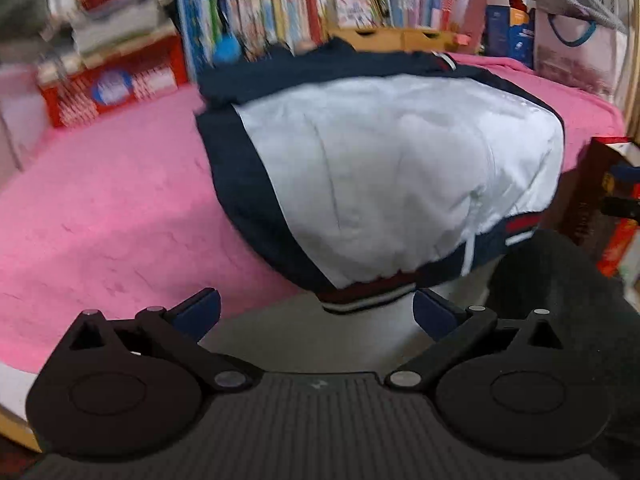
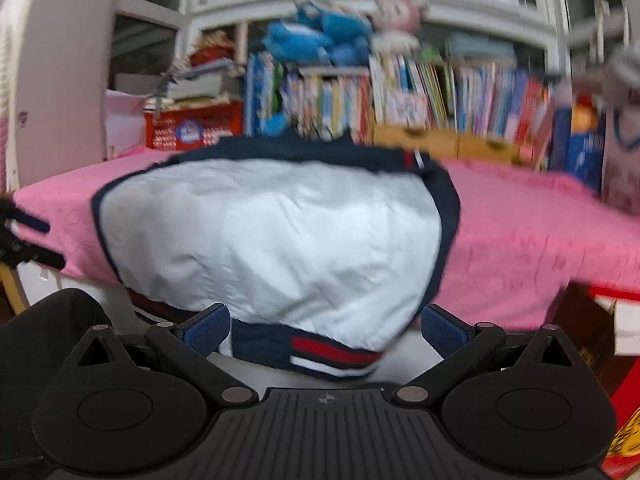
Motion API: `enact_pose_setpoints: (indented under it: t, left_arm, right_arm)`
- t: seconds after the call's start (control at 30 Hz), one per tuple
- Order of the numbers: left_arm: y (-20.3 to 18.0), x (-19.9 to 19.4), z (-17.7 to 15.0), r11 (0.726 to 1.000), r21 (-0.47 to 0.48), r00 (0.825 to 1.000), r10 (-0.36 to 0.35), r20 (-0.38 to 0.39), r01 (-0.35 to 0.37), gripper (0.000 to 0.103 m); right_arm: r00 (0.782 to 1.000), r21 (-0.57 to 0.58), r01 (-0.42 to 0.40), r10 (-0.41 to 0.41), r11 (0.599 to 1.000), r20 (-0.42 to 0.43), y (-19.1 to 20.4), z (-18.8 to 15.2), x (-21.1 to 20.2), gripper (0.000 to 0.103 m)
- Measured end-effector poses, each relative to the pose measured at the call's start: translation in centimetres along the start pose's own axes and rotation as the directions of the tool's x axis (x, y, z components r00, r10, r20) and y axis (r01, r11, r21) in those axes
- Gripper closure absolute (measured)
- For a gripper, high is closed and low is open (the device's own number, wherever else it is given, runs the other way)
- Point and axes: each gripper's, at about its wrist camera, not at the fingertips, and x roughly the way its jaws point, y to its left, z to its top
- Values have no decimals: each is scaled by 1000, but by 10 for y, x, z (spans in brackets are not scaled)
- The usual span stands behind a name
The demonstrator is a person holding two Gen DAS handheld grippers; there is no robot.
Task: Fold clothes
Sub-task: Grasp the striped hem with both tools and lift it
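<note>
A navy jacket lies on the pink bed cover, turned so its white lining faces up. Its striped red, white and navy hem hangs over the near edge of the bed. My left gripper is open, its blue pads either side of the hem's left end and just short of it. In the right wrist view the same jacket fills the middle. My right gripper is open too, its pads flanking the hanging hem with the red and white stripes. Neither gripper holds cloth.
Bookshelves packed with books and blue plush toys line the far side of the bed. A red crate sits at the back left. Red boxes stand at the bed's right end. Dark clothing of the person shows nearby.
</note>
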Motion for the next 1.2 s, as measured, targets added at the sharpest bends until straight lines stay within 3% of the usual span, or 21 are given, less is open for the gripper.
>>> enact_pose_setpoints:
  t: [0.17,0.37,0.53,0.67,0.73,0.77,0.8,0.83,0.9,0.97,1.0,1.1,1.2]
  left_arm:
    - [15,19,-8,997,-67,996,-39,85,45,0]
    - [23,60,0,985,-86,989,-149,-6,148,0]
    - [21,82,6,983,-93,987,-160,-27,157,0]
    - [25,102,9,976,-137,982,-178,-67,168,0]
    - [27,108,9,968,-172,978,-199,-71,184,1]
    - [27,108,8,964,-182,976,-210,-64,195,9]
    - [27,108,7,960,-191,974,-221,-56,206,23]
    - [26,107,7,957,-192,972,-229,-50,216,30]
    - [24,100,5,962,-178,976,-215,-33,206,48]
    - [25,88,4,959,-174,973,-231,-24,223,60]
    - [26,80,3,954,-173,968,-251,-25,243,67]
    - [32,37,6,925,-151,937,-350,10,347,71]
    - [48,-17,26,890,-96,891,-429,150,445,70]
  right_arm:
    - [997,9,-23,24,1000,-77,-23,1,36,2]
    - [988,50,-51,58,997,-147,-44,-1,87,2]
    - [976,71,-139,148,988,-160,-58,0,107,3]
    - [955,74,-211,222,975,-198,-63,2,123,2]
    - [929,108,-260,279,960,-244,-66,2,132,3]
    - [915,138,-275,303,952,-267,-68,3,136,8]
    - [901,172,-286,325,943,-288,-70,3,139,18]
    - [890,214,-285,341,934,-303,-72,3,142,24]
    - [880,280,-288,368,916,-301,-77,5,139,57]
    - [874,305,-310,397,900,-282,-78,10,127,69]
    - [868,316,-326,415,891,-274,-77,13,119,71]
    - [826,340,-441,524,831,-208,-67,34,79,72]
    - [780,299,-585,624,754,-47,-59,76,34,72]
